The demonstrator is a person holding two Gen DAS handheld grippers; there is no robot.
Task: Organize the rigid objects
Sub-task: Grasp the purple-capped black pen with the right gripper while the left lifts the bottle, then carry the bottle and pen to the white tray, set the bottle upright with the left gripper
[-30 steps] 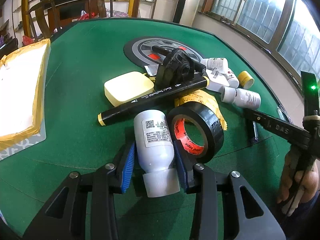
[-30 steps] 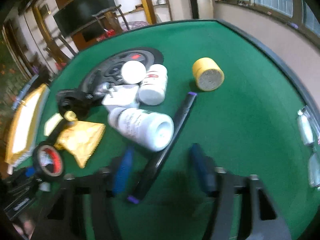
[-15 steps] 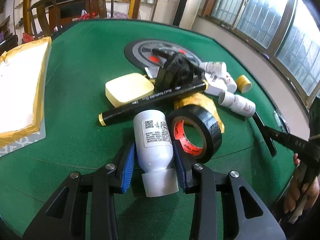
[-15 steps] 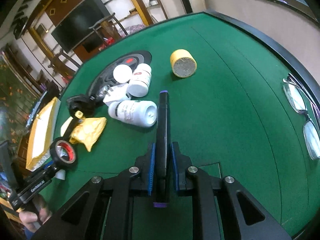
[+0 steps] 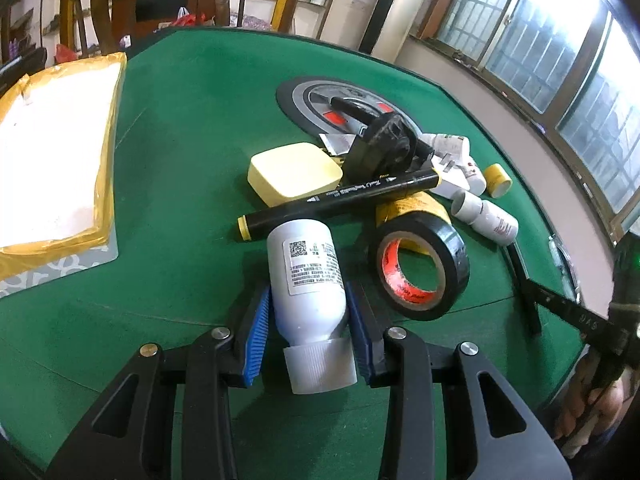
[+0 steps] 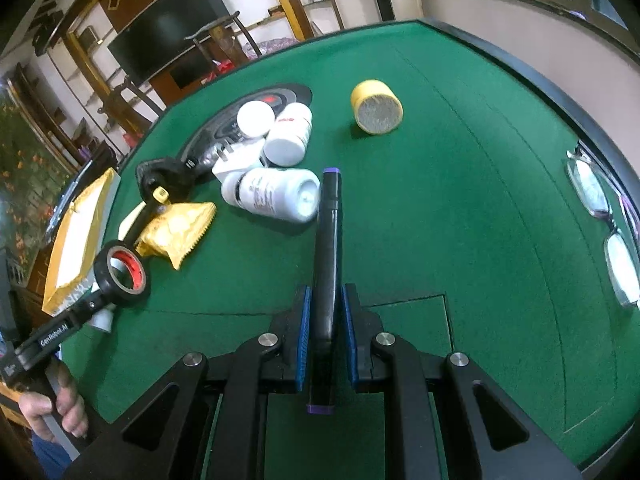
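Right gripper (image 6: 325, 334): a second ago its fingers stood spread either side of the purple-capped marker (image 6: 327, 264) lying on the green desk (image 6: 460, 220); now they pinch its lower barrel, tip pointing away beside a white bottle (image 6: 276, 196). Left gripper (image 5: 308, 330) unchanged, fingers clamped on the labelled white bottle (image 5: 306, 276), cap toward camera, just beside the black tape roll (image 5: 420, 268). Judgement: both hands loaded, each item ready to carry clear of the pile.

White bottle (image 5: 308, 276) and black purple-capped marker (image 6: 327, 264) lie clamped lengthwise.
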